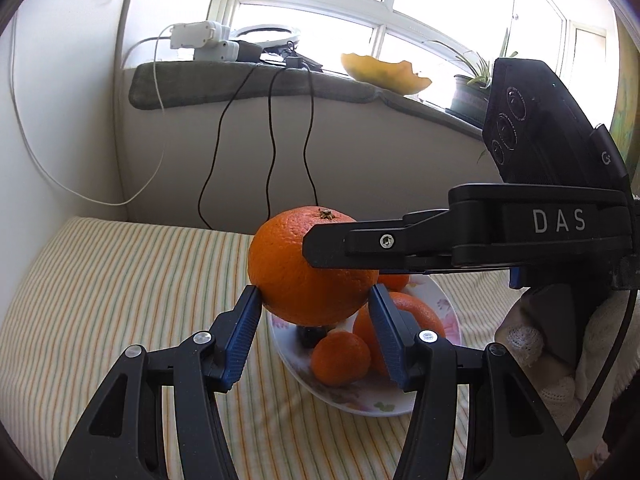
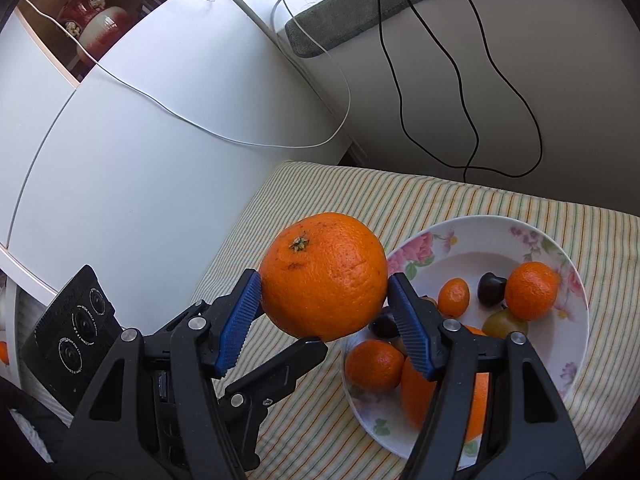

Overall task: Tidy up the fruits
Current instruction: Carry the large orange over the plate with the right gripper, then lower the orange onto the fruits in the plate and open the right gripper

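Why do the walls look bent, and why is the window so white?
Left wrist view: the window is blown out by daylight, so the gripper looks dark against it. Right wrist view: even light, the orange sharp. Both lenses curve straight edges and darken the corners.

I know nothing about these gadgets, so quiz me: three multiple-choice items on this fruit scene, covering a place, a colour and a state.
1. Where is the big orange?
A. on the windowsill
B. in the air beside the plate
C. under the cloth

2. What colour are the pads on each hand-held gripper?
A. blue
B. red
C. white

3. How is the big orange held?
A. lying loose
B. by one gripper
C. pinched by both, the left hand-held gripper and the right hand-held gripper

Answers: 1 B, striped cloth shows under it. 2 A, ribbed blue faces. 3 C, each view shows pads pressing its sides.
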Demonstrator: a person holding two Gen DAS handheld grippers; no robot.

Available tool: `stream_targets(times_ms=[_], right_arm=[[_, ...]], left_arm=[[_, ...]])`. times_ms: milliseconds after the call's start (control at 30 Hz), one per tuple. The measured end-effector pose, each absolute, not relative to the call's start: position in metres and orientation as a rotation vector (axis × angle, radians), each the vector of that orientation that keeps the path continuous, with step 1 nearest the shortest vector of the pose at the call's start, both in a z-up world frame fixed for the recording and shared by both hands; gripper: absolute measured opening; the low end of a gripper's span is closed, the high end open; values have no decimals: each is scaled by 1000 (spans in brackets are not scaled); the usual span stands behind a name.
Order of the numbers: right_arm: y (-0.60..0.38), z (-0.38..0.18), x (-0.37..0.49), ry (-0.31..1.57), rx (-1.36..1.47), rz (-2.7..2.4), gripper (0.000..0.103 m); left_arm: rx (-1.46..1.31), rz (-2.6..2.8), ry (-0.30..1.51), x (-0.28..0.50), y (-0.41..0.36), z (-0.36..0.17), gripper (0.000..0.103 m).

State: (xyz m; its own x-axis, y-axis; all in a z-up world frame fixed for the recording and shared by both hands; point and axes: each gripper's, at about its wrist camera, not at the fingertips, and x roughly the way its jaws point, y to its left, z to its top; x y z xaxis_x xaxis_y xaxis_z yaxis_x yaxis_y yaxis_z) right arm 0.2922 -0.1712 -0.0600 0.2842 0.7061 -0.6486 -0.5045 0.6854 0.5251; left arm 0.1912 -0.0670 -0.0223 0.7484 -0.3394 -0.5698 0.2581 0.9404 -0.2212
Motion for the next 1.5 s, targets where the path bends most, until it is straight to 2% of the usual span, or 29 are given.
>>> stream_targets(times_ms=[833, 1500], right_arm=[[-177, -31, 273, 1002, 243, 743, 69], [-185, -29, 271, 944, 184, 750, 68]], left_arm=[[-105, -373, 719, 213, -94, -38, 54], [-93, -382, 675, 191, -87, -23, 53]])
